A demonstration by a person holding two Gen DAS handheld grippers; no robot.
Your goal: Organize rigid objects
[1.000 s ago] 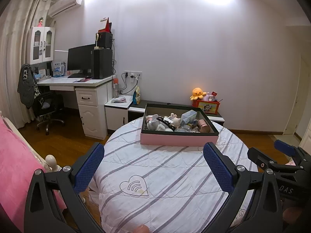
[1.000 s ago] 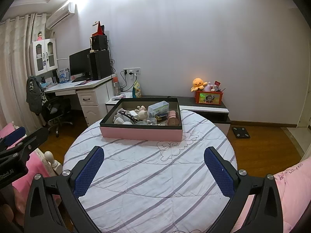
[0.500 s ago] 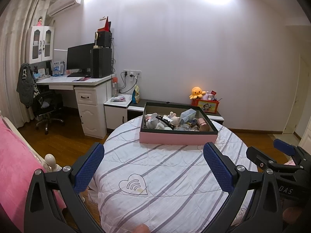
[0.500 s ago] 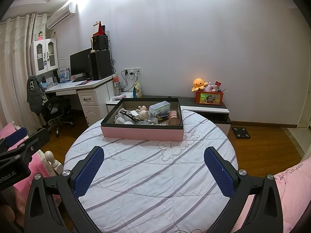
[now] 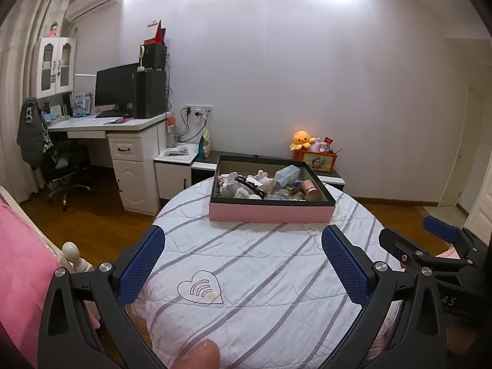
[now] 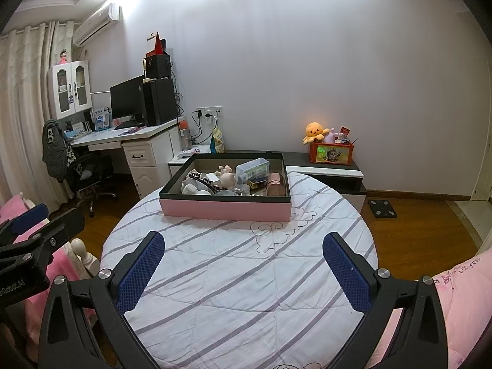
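Note:
A pink box with a dark rim [image 5: 270,212] [image 6: 226,209] sits at the far side of a round table with a striped white cover [image 5: 246,270] [image 6: 240,264]. It holds several small things: a clear plastic case [image 6: 252,167], a pink cylinder [image 6: 275,184], a black hair clip [image 6: 204,181] and white figurines. My left gripper [image 5: 243,261] is open and empty above the near part of the table. My right gripper [image 6: 243,264] is open and empty too, well short of the box.
A white desk [image 6: 129,135] with a monitor and a chair [image 6: 89,172] stands at the left. A low cabinet behind the table holds an orange plush [image 6: 315,130] and a red box. Pink bedding [image 5: 21,276] lies at the left, a black scale [image 6: 381,207] on the wooden floor.
Both grippers have drifted slightly toward the table, so the box sits a little nearer in both views. Both stay open and empty.

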